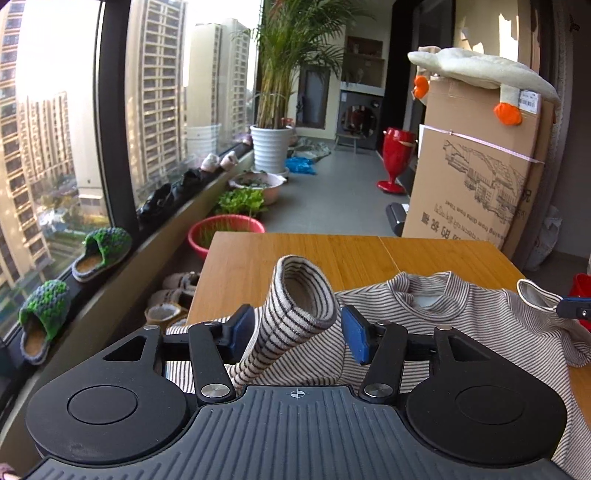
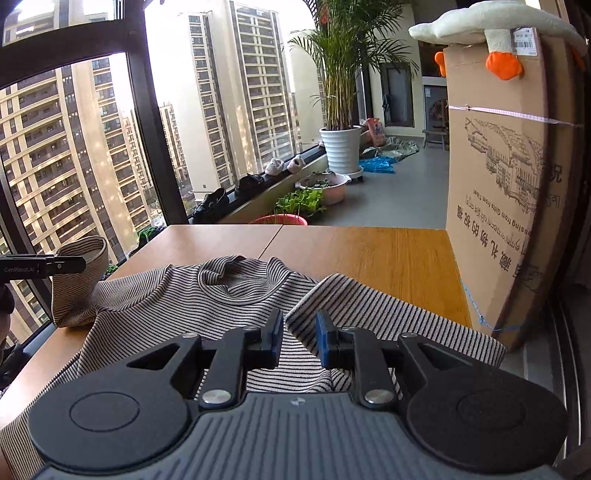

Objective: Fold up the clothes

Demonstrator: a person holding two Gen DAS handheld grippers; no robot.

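A beige shirt with thin dark stripes (image 1: 461, 314) lies on the wooden table (image 1: 332, 254), collar towards the far edge. It also shows in the right wrist view (image 2: 177, 295). My left gripper (image 1: 299, 332) is open, its blue pads on either side of the raised left sleeve cuff (image 1: 303, 295), not pressing it. In the right wrist view that cuff (image 2: 79, 277) stands up at the table's left, with the left gripper's finger (image 2: 55, 266) beside it. My right gripper (image 2: 299, 339) is open over the right sleeve (image 2: 388, 317), which lies folded in over the shirt body.
A tall cardboard box (image 2: 509, 184) with a plush goose (image 2: 495, 22) on top stands at the table's right. Left are the window, a sill with slippers (image 1: 99, 251), bowls of plants (image 1: 225, 232) and a potted palm (image 1: 273, 147). A red stool (image 1: 395, 155) stands beyond.
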